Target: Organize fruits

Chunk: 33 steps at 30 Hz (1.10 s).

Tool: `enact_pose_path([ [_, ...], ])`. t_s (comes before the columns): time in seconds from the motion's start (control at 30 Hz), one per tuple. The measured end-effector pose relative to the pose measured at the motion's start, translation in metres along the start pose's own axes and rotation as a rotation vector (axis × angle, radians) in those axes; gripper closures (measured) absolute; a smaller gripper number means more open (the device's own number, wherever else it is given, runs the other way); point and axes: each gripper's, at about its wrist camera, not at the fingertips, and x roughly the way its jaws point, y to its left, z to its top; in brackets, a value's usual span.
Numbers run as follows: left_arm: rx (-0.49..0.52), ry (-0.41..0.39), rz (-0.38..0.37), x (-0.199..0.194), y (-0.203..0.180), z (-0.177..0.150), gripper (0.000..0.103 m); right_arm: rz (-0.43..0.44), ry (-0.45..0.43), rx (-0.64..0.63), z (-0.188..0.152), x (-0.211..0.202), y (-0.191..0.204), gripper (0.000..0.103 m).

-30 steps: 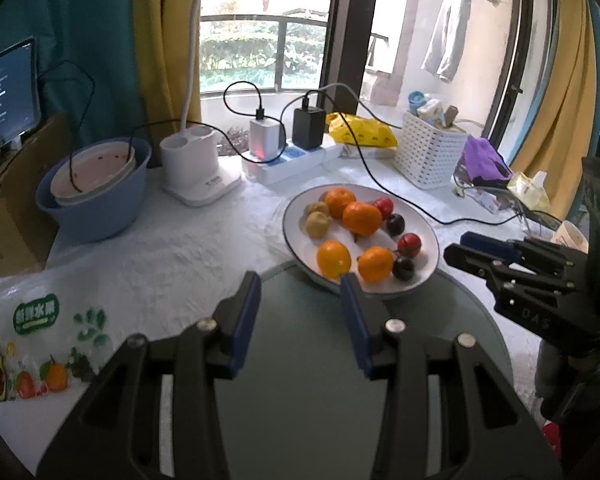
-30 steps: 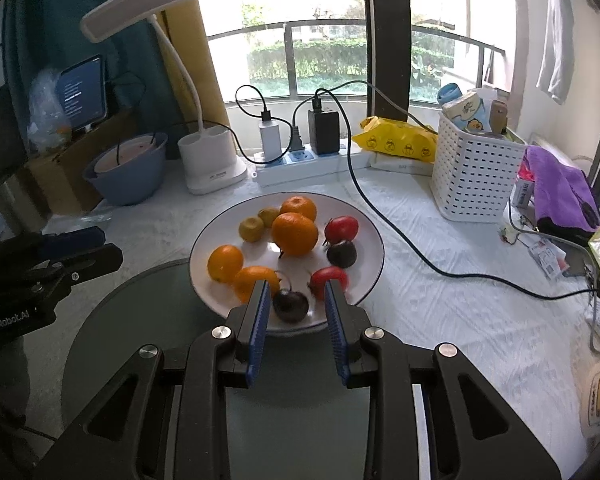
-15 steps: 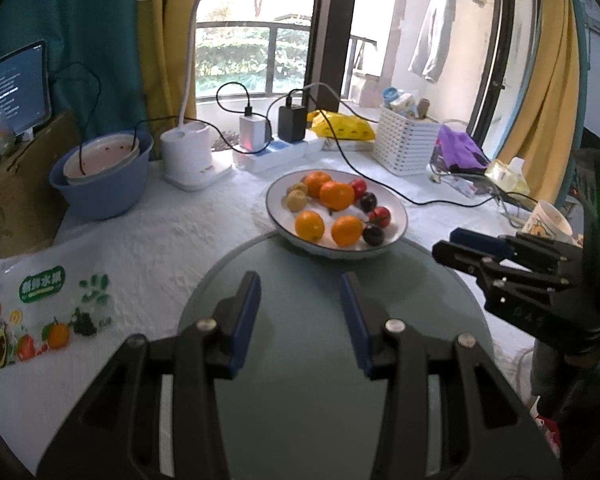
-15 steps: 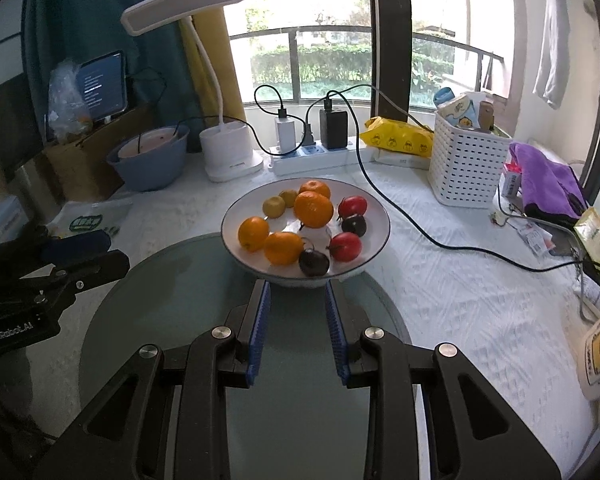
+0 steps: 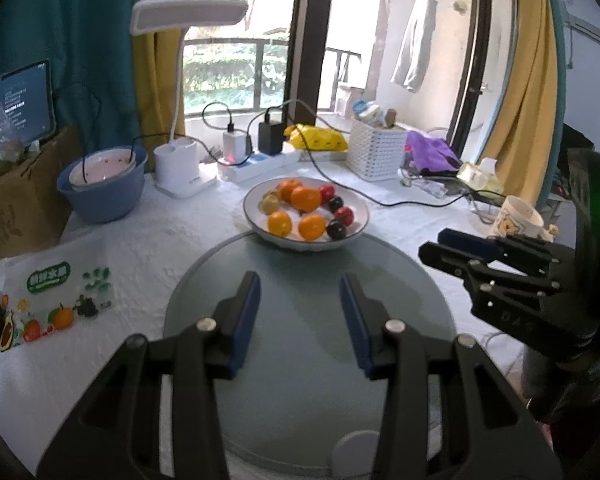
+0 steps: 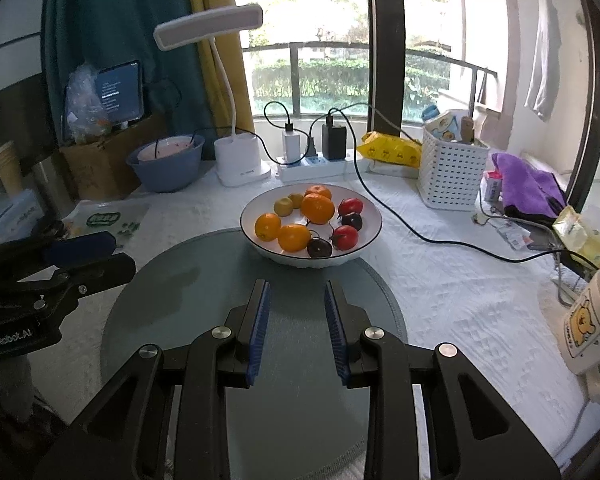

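Note:
A white plate (image 5: pixel 362 216) (image 6: pixel 374 218) holds several oranges (image 5: pixel 306 199) (image 6: pixel 318 208), small yellow-green fruits (image 6: pixel 283 206), red fruits (image 6: pixel 345 237) and dark ones (image 6: pixel 319 247). It stands at the far edge of a round grey mat (image 5: pixel 404 280) (image 6: pixel 180 280). My left gripper (image 5: pixel 299 280) hovers over the mat short of the plate, open with nothing between its fingers. My right gripper (image 6: pixel 296 286) hovers beside it, jaws a narrow gap apart and empty. Each gripper shows in the other's view: the right gripper (image 5: pixel 432 244), the left gripper (image 6: pixel 120 254).
Behind the plate stand a white desk lamp (image 6: pixel 240 160), a power strip with chargers (image 6: pixel 312 160), a blue bowl (image 5: pixel 100 192) and a white basket (image 6: pixel 450 168). A black cable (image 6: pixel 420 236) runs right of the plate. A mug (image 6: pixel 588 320) stands right, a printed fruit bag (image 5: pixel 52 300) left.
Both grippers have drawn back from the plate and risen slightly; the plate now looks smaller and farther. Neither gripper's jaws have changed.

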Motion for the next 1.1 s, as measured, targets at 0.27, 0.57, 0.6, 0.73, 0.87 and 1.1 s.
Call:
enact_pose_path([
  [0.27, 0.001, -0.071, -0.006, -0.031, -0.013, 0.004, 0.06, -0.012, -0.07, -0.007, 0.001, -0.037, 0.003, 0.073],
  [0.57, 0.028, -0.163, 0.018, -0.069, -0.027, 0.011, 0.05, -0.029, -0.149, -0.032, 0.007, -0.079, 0.009, 0.073],
  [0.6, 0.025, -0.173, 0.018, -0.073, -0.027, 0.012, 0.037, -0.034, -0.157, -0.034, 0.007, -0.083, 0.009, 0.073],
  [0.73, 0.018, -0.229, 0.028, -0.092, -0.029, 0.014, 0.027, -0.051, -0.196, -0.044, 0.009, -0.101, 0.012, 0.072],
  [0.87, 0.016, -0.267, 0.039, -0.106, -0.031, 0.017, 0.024, -0.055, -0.23, -0.055, 0.013, -0.117, 0.015, 0.072],
  [1.1, 0.064, -0.302, 0.027, -0.124, -0.038, 0.02, 0.014, -0.052, -0.271, -0.056, 0.016, -0.138, 0.017, 0.055],
])
